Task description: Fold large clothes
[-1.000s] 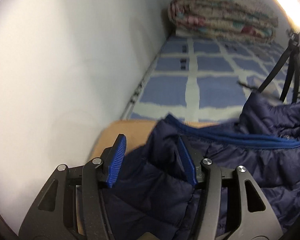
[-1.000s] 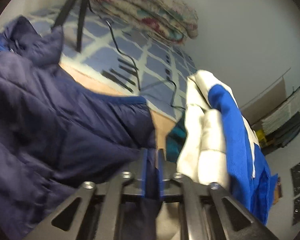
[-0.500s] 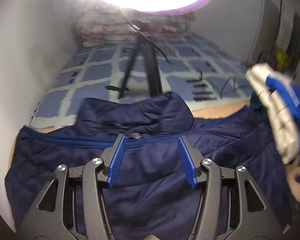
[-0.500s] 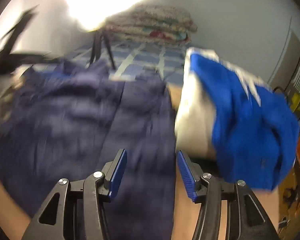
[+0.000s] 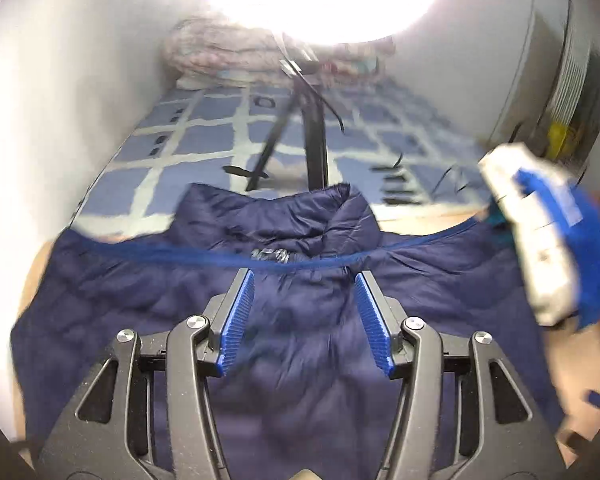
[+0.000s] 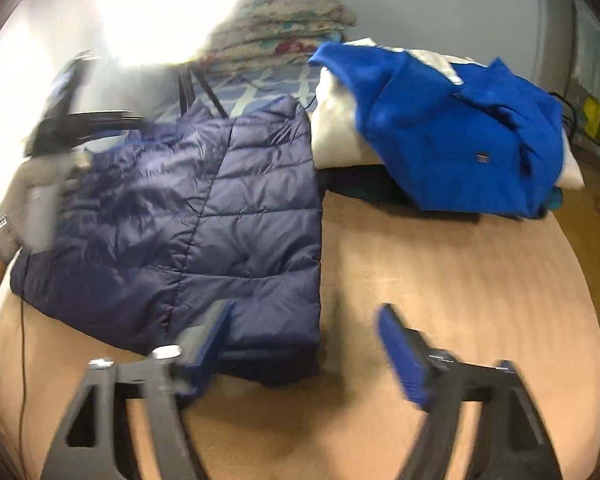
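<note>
the navy puffer jacket [image 6: 204, 216] lies folded on the tan table [image 6: 440, 280], beside a blue-and-white pile [image 6: 440, 128]. the right gripper [image 6: 300, 344] is opening, empty; the left gripper [image 5: 304, 320] hovers half-open, empty. next, probably pinch the collar and hem corners evenly.

The puffer jacket [image 6: 204, 216] is deep navy, quilted in stitched panels, with a brighter blue zipper line [image 5: 204, 258] running across it. Beside it the heaped garment [image 6: 452, 128] is vivid royal blue over off-white — a sliver of teal shows at its edge. The counter [image 6: 440, 280] is pale tan wood. Behind, the bedsheet [image 5: 204, 136] carries periwinkle-blue squares on a whitish grid, and the folded quilt [image 6: 284, 24] is cream with pink and turquoise flowers. Both tongs [image 5: 304, 320] [image 6: 300, 348] are black with ribbed blue pads [image 5: 236, 320].
</note>
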Tool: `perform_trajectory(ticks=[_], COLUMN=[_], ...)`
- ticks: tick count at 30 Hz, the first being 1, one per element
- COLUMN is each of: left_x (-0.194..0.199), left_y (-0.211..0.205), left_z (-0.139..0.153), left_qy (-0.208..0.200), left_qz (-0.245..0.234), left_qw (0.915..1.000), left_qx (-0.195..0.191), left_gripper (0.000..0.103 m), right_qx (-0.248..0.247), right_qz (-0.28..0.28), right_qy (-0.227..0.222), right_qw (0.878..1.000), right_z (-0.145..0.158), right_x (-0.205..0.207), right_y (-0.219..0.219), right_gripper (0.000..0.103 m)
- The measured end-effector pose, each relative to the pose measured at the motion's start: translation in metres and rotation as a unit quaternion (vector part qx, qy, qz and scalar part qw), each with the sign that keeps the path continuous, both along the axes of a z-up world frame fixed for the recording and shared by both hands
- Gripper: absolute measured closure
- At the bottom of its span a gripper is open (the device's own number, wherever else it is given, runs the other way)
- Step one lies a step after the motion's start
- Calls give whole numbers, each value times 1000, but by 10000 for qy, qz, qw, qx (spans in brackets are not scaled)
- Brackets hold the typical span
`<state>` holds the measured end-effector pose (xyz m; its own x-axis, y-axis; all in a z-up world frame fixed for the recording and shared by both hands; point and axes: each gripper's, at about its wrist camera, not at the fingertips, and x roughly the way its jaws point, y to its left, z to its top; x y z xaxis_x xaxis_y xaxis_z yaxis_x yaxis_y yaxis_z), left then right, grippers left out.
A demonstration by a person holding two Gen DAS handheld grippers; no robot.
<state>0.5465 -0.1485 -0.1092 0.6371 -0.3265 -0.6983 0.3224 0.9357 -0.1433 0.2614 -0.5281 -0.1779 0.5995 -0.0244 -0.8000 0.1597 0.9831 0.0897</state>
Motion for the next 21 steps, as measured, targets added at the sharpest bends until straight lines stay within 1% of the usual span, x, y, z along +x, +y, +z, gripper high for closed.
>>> perform_trajectory(ticks=[1,2,4,5,6,7,8,10,11,12,13,14,15,16,17,18,19,20,21], left_x=[-13,-32,-59,-68,-79,-89,-95,-104,-105,-106,-108,-109,-112,-114,-115,-115,-116,-117,-122], left_y=[14,30,47,53,57,58,55,39,29,23,14,3,0,-1,0,2,7,13,21], left_z=[6,11,9,3,-6,-17,-25,-48,-60,-69,-83,-98,-107,-114,-114,-112,-107,-102,-96], left_qy=[-19,-84,-137,-107,-52,-3,9,40,112,156,178,141,68,-76,-93,-51,-6,-9,-44], left_qz=[80,170,274,322,342,335,317,204,89,11,-149,-272,-281,-261,-232,-203,-130,-38,36], left_qw=[10000,9998,9995,9993,9993,9993,9992,9982,9978,9977,9964,9927,9912,9910,9917,9927,9942,9953,9967], left_qx=[-43,-2,125,140,129,157,227,566,640,658,821,1165,1293,1314,1261,1185,1070,968,806], left_gripper=[47,47,47,47,47,47,48,47,48,47,47,47,47,47,47,47,47,47,47], right_qx=[28,98,488,688,1101,1343,1721,2080,2166,2111,2019,1937,1863,1781,1715,1600,1332,999,682], right_qz=[-23,-70,-167,-199,-284,-351,-487,-734,-910,-1014,-1083,-1169,-1251,-1285,-1237,-1110,-980,-862,-728], right_qy=[-46,-81,34,85,140,153,181,269,250,163,102,75,82,104,127,178,231,211,152], right_qw=[10000,9999,9987,9974,9934,9902,9837,9750,9717,9721,9733,9740,9745,9755,9773,9807,9860,9910,9949], right_z=[2,2,-8,-12,-21,-27,-36,-50,-56,-56,-55,-54,-53,-52,-51,-48,-43,-35,-25], right_x=[1,-2,-2,-2,-1,-2,0,6,9,11,15,19,22,26,30,36,40,42,42], right_y=[-1,-1,-3,-5,-7,-7,-9,-11,-11,-9,-7,-4,-1,3,7,13,22,30,38], right_gripper=[11,11,11,11,11,11,11,9,8,7,7,10,14,31,56,65,76,85,86])
